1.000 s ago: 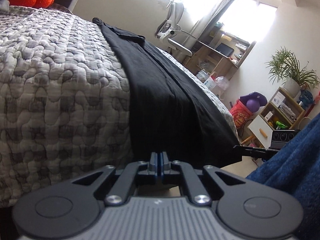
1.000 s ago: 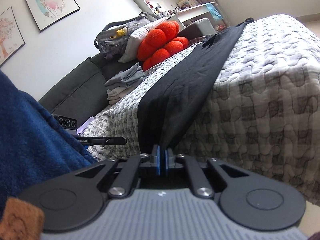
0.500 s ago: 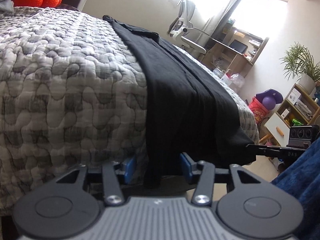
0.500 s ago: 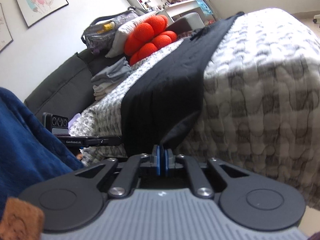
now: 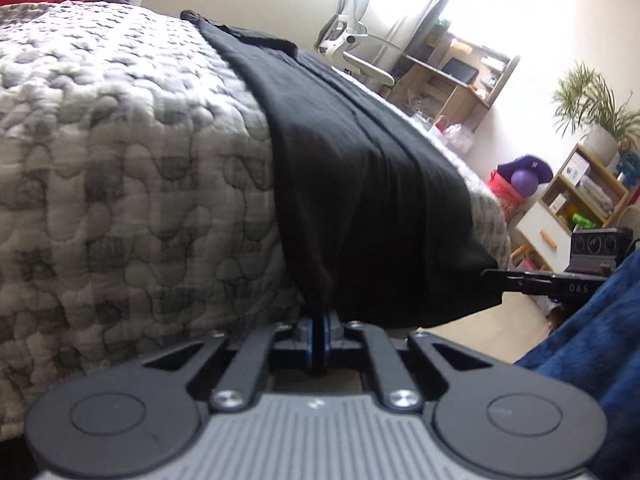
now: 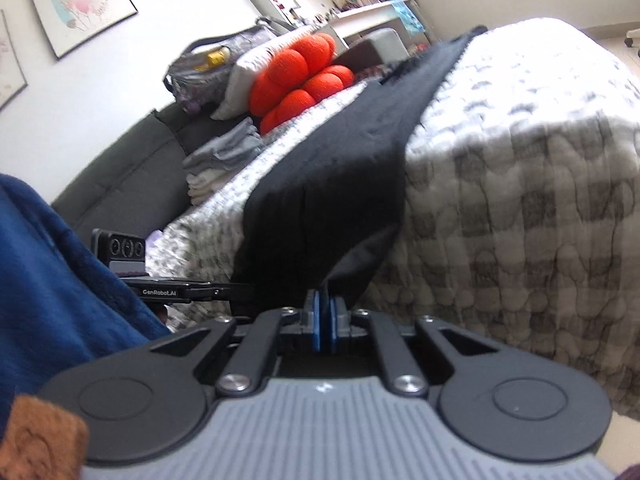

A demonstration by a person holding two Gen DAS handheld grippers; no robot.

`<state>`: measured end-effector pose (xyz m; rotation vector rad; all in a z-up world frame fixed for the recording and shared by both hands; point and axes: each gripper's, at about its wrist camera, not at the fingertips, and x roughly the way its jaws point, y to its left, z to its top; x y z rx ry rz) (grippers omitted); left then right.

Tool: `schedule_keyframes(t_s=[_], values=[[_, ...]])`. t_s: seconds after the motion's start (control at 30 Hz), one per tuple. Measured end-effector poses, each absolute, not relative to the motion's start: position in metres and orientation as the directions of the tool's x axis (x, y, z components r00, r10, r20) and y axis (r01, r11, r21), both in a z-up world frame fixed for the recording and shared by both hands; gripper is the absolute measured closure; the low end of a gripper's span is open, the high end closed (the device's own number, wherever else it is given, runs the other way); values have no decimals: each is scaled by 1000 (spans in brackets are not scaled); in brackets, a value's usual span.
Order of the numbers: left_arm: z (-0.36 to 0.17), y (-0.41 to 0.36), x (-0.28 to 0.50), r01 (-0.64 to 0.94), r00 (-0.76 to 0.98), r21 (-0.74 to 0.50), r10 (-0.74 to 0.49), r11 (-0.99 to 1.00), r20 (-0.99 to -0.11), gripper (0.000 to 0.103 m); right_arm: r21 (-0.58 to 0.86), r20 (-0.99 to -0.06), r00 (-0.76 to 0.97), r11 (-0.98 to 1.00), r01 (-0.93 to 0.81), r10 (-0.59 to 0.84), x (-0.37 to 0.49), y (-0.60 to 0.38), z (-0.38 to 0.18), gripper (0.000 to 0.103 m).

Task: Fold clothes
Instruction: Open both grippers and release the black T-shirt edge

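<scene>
- Where the grey quilted bed (image 5: 120, 168) drops away at its near edge, I see a long black garment (image 5: 360, 168) laid along the top, its end hanging over.
- My left tool (image 5: 318, 330) has its blue pads pressed together, pinching the garment's hem at the left corner.
- My right tool (image 6: 324, 320) is likewise clamped tight on the hem's other corner.
- Past the garment in the right view sit an orange cushion (image 6: 300, 80) and a stack of folded clothes (image 6: 220, 160).
</scene>
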<state>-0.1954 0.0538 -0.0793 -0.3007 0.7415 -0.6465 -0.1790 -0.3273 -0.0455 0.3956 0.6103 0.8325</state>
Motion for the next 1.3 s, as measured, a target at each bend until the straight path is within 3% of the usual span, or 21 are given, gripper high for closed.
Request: schedule_keyframes(t_s=[0.23,0.37,0.67,0.8,0.83,0.9,0.97,1.0,1.03,1.1,1.3], values=[[-24,65,-178,476,592,-542,-708,692,-385,100,540,-192,547,553,-635,815,-154,-328,0,95],[7,66,-164,502,606,-560,-730,659,-316,100,490,-194,565,578,-653,802,-130,-314,21,95],[-11,69,-163,422,615,-525,-659,739,-433,94,495,-199,608,614,-615,768,-78,-304,40,95],[-15,78,-178,420,633,-518,-649,745,-421,76,451,-288,605,662,-598,742,-63,-293,39,94],[-16,79,-183,423,636,-509,-645,750,-423,68,447,-306,582,653,-611,754,-65,-291,35,90],[-22,79,-192,429,636,-488,-637,761,-436,62,437,-331,544,636,-636,771,-77,-291,24,88],[-33,79,-201,435,624,-477,-637,764,-452,57,453,-353,526,634,-627,773,-96,-298,9,80],[-39,78,-203,435,614,-478,-640,763,-462,52,469,-360,524,635,-613,772,-105,-305,0,67],[-46,78,-205,435,603,-482,-644,761,-471,48,490,-361,521,633,-600,773,-113,-311,-8,64],[-58,75,-205,433,596,-474,-638,767,-488,44,547,-340,515,611,-573,787,-131,-327,-20,61],[-79,57,-195,447,564,-461,-641,767,-520,44,559,-411,546,675,-482,730,-155,-340,-44,61]])
